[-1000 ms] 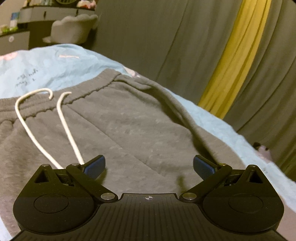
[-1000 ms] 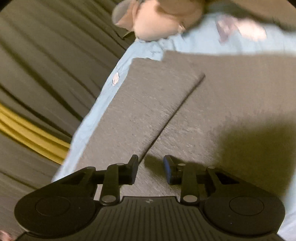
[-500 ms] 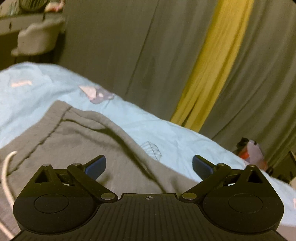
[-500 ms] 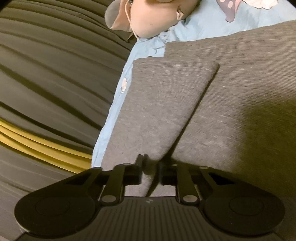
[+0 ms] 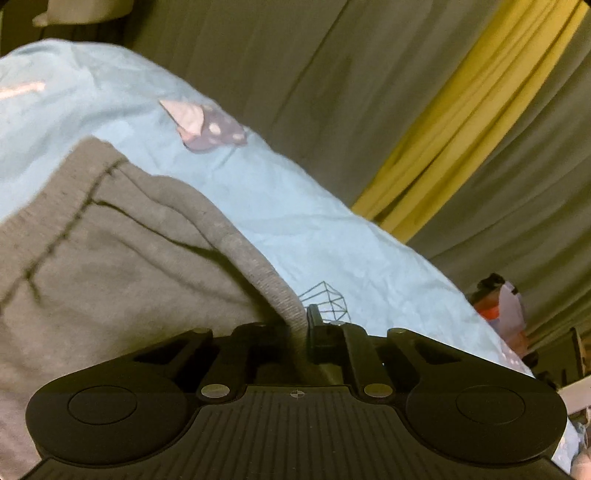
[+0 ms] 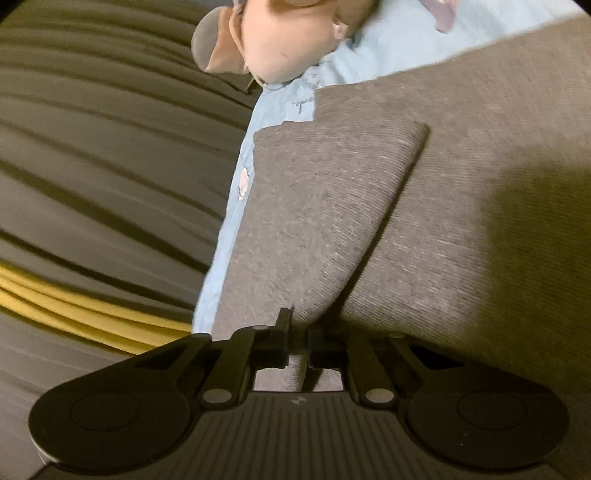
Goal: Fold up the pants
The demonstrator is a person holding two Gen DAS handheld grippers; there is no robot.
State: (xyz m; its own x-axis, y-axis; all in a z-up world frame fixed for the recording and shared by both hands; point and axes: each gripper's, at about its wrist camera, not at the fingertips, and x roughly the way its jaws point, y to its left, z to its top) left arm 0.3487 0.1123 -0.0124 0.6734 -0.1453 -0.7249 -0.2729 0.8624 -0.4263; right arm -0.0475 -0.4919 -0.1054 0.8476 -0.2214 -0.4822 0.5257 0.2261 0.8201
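Grey sweatpants lie on a light blue bedsheet. In the left wrist view the waistband end shows, and my left gripper is shut on the pants' outer side edge, which rises into the jaws. In the right wrist view the pants show with one leg lying over the rest. My right gripper is shut on the edge of that leg near the bed's side.
Grey curtains with a yellow strip hang beyond the bed edge. A pink plush toy lies on the sheet past the leg ends. Cluttered items stand off the bed at the right.
My left gripper has swung right from the drawstring area to the pants' side edge and shut on it. My right gripper has shut on the leg edge and lifted it slightly.
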